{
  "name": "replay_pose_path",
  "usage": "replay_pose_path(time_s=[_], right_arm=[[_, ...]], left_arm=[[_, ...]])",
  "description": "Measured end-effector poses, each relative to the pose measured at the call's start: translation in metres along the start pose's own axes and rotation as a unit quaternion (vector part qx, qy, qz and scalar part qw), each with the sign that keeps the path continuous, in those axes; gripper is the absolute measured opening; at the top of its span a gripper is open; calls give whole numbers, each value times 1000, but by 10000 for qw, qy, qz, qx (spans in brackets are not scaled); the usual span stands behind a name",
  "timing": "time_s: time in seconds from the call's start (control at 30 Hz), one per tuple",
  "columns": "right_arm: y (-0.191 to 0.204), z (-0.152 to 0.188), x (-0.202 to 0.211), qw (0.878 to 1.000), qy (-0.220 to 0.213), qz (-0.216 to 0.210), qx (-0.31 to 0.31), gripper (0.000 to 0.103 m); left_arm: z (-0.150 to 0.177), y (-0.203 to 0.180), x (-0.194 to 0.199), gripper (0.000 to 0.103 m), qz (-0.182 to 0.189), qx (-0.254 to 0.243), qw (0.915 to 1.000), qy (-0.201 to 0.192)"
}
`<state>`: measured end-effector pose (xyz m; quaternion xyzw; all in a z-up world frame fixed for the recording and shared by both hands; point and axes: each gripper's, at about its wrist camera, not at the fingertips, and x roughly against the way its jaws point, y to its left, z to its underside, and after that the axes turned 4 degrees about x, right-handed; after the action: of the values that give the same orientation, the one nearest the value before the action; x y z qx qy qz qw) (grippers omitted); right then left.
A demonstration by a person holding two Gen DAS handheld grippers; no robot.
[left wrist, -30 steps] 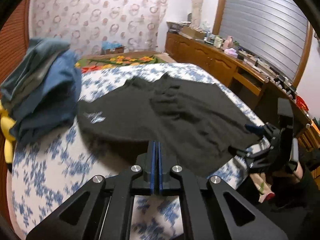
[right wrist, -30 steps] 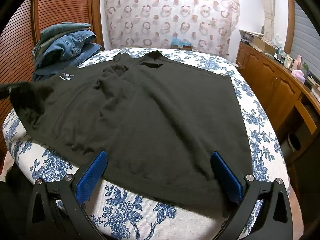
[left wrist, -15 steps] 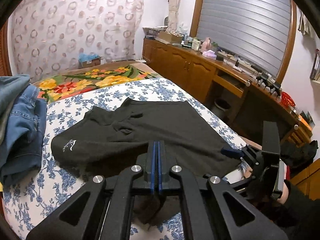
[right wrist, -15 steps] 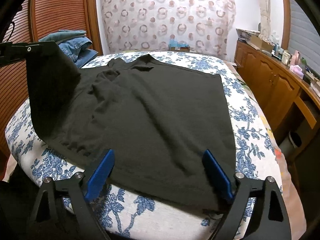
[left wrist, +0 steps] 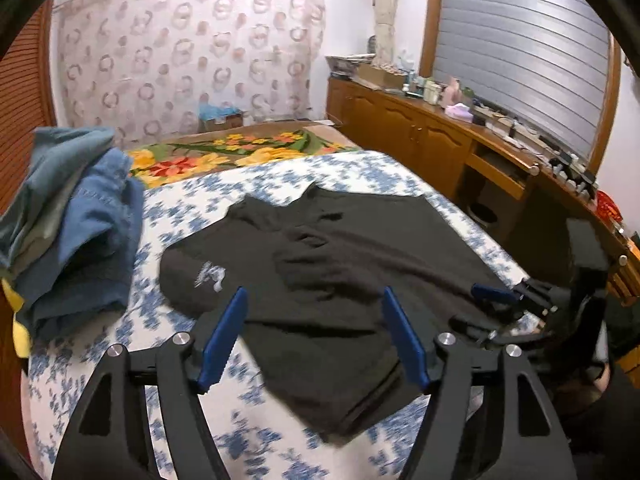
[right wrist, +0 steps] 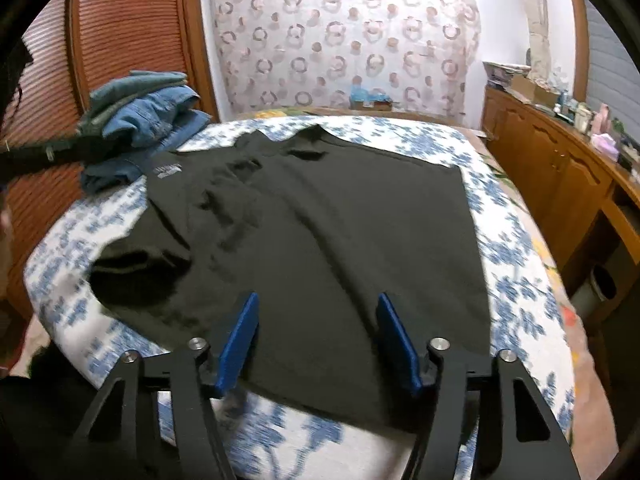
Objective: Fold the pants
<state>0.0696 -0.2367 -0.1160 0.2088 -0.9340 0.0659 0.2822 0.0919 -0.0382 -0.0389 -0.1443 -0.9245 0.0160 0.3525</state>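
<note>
While the black pants lie flat on the bed w/ the near left corner flipped over, left gripper is opening, nothing in it. Right gripper is closing over the near hem, prob. to grab it for a fold.

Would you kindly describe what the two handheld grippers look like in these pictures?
Both look alike. The left gripper has matte black angular arms with cut-out windows, round silver bolts at the joints, and two flat blue pads. The right gripper has the same black frame, silver bolts and blue pads. No cables or markings show. At the lower right of the left view, dark clothing is blurred.
</note>
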Motion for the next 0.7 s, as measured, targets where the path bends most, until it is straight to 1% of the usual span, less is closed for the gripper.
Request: replay_pose_path(time_s=[0.03, 0.13, 0.3, 0.47, 0.6, 0.7], right_arm=[[2, -3, -1, 10000, -20, -64, 6, 57], [9, -12, -4, 9997, -63, -216, 59, 54], [24, -24, -11, 9983, -92, -550, 146, 53], [34, -32, -18, 9967, -66, -773, 243, 53], [38, -30, -25, 9954, 32, -923, 271, 52], [44, -28, -33, 9943, 155, -1004, 316, 46]], left_arm=[[2, 4, -1, 71, -20, 17, 10000, 22], [12, 16, -4, 71, -119, 119, 9998, 109], [31, 32, -13, 71, -305, 278, 9988, 275], [47, 37, -23, 71, -336, 328, 9978, 460], [58, 35, -31, 71, -362, 254, 9970, 639], [64, 34, -35, 71, -379, 241, 9963, 727]])
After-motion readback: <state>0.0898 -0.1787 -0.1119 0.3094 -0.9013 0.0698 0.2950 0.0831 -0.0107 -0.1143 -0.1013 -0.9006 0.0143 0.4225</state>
